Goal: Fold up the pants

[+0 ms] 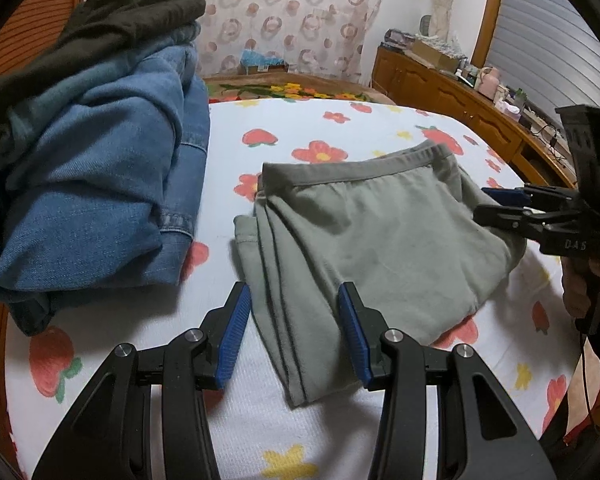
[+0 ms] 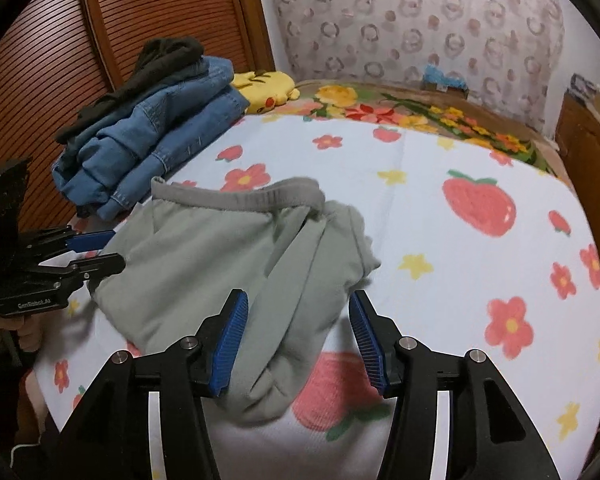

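Note:
Grey-green pants [image 1: 380, 232] lie folded into a compact bundle on the flowered bed sheet [image 1: 308, 128], waistband at the far side. My left gripper [image 1: 294, 290] is open, its blue pads straddling the bundle's near folded edge without pressing it. In the right wrist view the pants [image 2: 204, 264] fill the middle, and my right gripper [image 2: 299, 296] is open with the bundle's near end lying between its pads. Each gripper shows in the other's view: the right gripper [image 1: 483, 203] at the pants' right edge, the left gripper [image 2: 118, 248] at their left edge.
A stack of folded blue jeans [image 1: 92, 160] topped by a dark garment [image 1: 132, 12] sits at the left by the slatted wooden headboard [image 2: 140, 20]. A yellow plush [image 2: 268, 88] lies behind the stack. A cluttered wooden dresser [image 1: 460, 96] runs along the right of the bed.

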Demonstrator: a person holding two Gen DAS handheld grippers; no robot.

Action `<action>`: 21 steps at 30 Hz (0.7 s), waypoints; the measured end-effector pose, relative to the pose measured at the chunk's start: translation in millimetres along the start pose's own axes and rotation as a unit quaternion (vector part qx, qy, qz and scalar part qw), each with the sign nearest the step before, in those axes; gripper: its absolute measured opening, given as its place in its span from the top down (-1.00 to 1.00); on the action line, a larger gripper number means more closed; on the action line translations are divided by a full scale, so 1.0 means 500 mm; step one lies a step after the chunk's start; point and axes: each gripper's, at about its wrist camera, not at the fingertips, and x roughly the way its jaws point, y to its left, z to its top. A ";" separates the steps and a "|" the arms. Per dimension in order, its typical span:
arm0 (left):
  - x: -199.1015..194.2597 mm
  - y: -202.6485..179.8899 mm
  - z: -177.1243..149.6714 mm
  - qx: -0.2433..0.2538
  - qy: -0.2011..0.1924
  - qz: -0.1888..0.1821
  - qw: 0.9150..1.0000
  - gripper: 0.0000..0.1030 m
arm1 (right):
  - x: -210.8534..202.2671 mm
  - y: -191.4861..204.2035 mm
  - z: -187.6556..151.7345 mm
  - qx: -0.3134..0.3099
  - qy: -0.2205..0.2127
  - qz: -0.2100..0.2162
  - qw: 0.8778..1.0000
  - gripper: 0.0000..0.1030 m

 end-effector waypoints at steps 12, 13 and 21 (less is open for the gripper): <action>-0.005 -0.003 -0.005 0.014 0.003 -0.023 1.000 0.70 | 0.012 0.000 -0.012 0.010 0.013 0.051 0.999 0.54; -0.006 -0.007 -0.005 0.017 0.002 -0.023 1.000 0.72 | 0.011 0.001 -0.014 0.006 0.014 0.056 0.998 0.65; -0.044 -0.047 0.000 0.028 -0.019 -0.060 0.998 0.85 | -0.050 -0.009 -0.042 -0.002 -0.012 0.045 0.999 0.75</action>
